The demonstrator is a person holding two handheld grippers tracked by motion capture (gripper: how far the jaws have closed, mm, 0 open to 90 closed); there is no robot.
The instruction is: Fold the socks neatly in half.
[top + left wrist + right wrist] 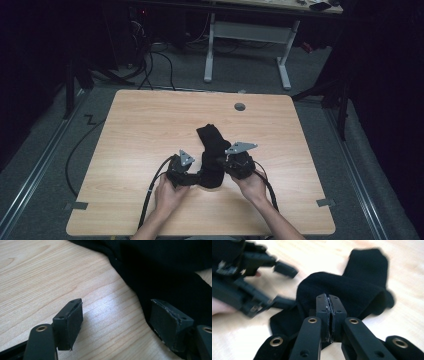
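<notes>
**Here: black sock between two grippers, right one pinching it**

Hard to read first: sock is plain black, so folds and layers blur together; can't tell from the high view if it's one sock or a pair stacked. In the left gripper view the fabric is cut off at the top and right edges. Right gripper view is motion-blurred, far end of the sock soft. Whether cloth sits inside the right pads is hard to see; the pads look pressed together with sock bunched right at their tips, lifted into a hump.

Counts: one sock seen, two grippers, two hands, one table.

Left gripper: jaws wide apart, bare wood between them, nothing held; one pad lies against the sock's edge. No earlier look to compare.

Right gripper: jaws closed tight, gripping a fold of sock as far as can be made out.

Sock lies mid-table, near the person's edge, stretching away from the hands, between both grippers.
</notes>
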